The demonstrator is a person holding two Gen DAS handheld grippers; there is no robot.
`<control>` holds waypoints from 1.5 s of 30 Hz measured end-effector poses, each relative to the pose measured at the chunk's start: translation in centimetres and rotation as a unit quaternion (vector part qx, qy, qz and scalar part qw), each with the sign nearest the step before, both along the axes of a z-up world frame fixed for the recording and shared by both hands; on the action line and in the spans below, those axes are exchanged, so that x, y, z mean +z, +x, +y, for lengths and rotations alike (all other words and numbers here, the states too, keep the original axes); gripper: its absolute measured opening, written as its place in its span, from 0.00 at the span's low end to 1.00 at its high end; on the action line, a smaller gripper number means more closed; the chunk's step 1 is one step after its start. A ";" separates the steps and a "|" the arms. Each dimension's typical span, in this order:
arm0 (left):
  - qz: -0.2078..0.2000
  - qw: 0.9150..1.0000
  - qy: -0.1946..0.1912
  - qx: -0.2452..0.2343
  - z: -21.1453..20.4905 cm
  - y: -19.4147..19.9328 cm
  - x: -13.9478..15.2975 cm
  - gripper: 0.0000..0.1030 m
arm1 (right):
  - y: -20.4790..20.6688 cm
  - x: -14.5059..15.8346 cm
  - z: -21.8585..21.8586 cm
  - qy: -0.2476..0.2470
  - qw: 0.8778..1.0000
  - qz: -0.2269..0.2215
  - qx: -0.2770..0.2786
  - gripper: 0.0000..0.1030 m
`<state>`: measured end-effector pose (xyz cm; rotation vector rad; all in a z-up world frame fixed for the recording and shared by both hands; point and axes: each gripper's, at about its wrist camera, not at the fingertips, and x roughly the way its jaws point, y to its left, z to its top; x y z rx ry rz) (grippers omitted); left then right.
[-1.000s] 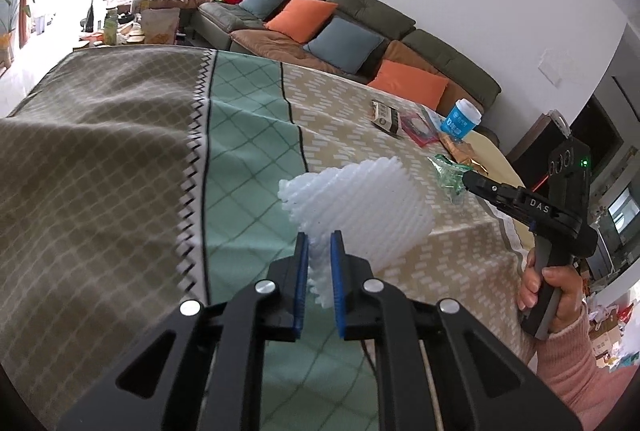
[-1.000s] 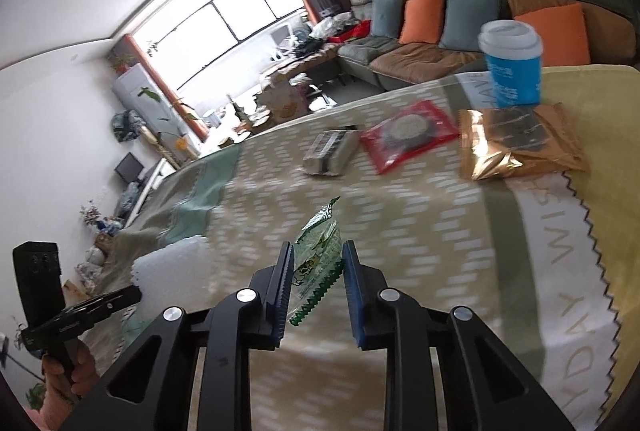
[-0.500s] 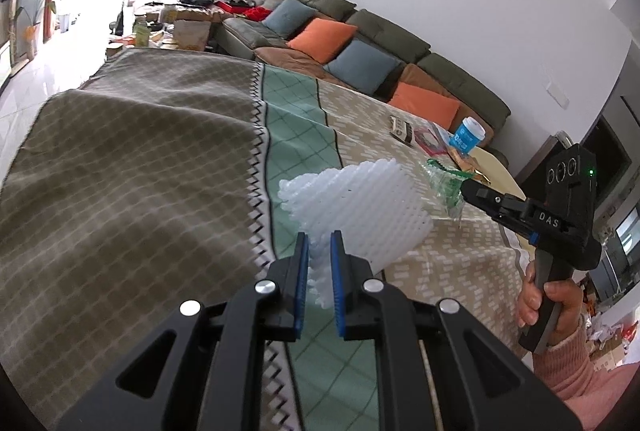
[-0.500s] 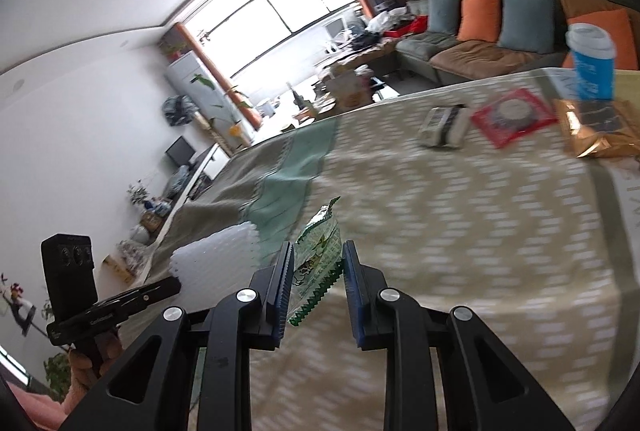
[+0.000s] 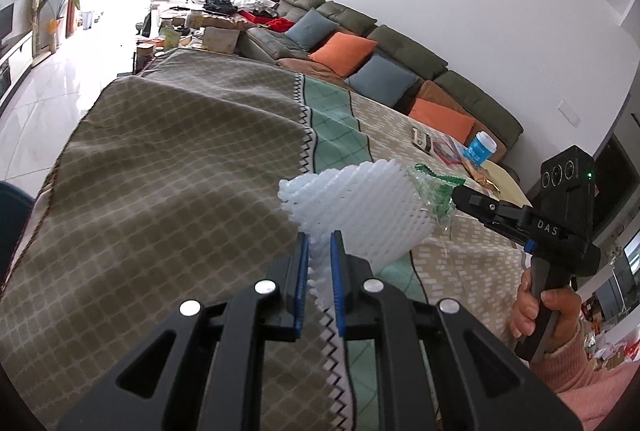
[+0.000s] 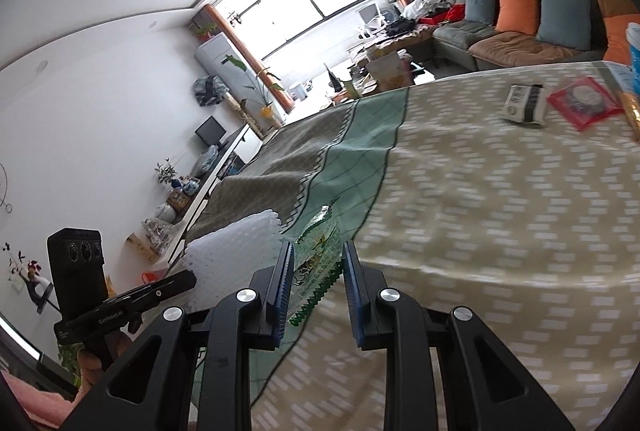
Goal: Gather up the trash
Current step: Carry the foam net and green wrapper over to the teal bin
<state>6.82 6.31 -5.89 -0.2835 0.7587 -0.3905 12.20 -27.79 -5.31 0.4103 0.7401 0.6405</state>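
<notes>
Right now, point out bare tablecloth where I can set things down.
Free: the olive checked cloth left of the zigzag seam, and the green band. Crowded: the far corner by the blue paper cup, red packet and small box.

White ribbed foam netting (image 5: 360,211); green-and-clear zigzag-edged plastic wrapper (image 6: 316,271); olive, mint and beige patterned tablecloth (image 5: 168,171); orange sofa cushions (image 5: 344,49).

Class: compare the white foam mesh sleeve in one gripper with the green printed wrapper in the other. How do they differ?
The white foam mesh sleeve is bulky, plain and netted; the green printed wrapper is thin, flat and glossy with a zigzag edge. The left gripper holds the sleeve, the right gripper the wrapper. Both are light trash, held above the cloth.
</notes>
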 end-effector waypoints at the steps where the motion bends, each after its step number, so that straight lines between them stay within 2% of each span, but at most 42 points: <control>1: 0.000 1.000 0.000 0.002 0.3 -0.2 0.0 0.12 | 0.0 -0.1 0.2 0.000 1.000 0.001 0.001 0.24; 45: -0.014 0.995 0.004 0.100 8.1 -5.3 0.3 0.12 | -0.3 0.8 8.7 -0.004 0.995 -0.002 0.095 0.24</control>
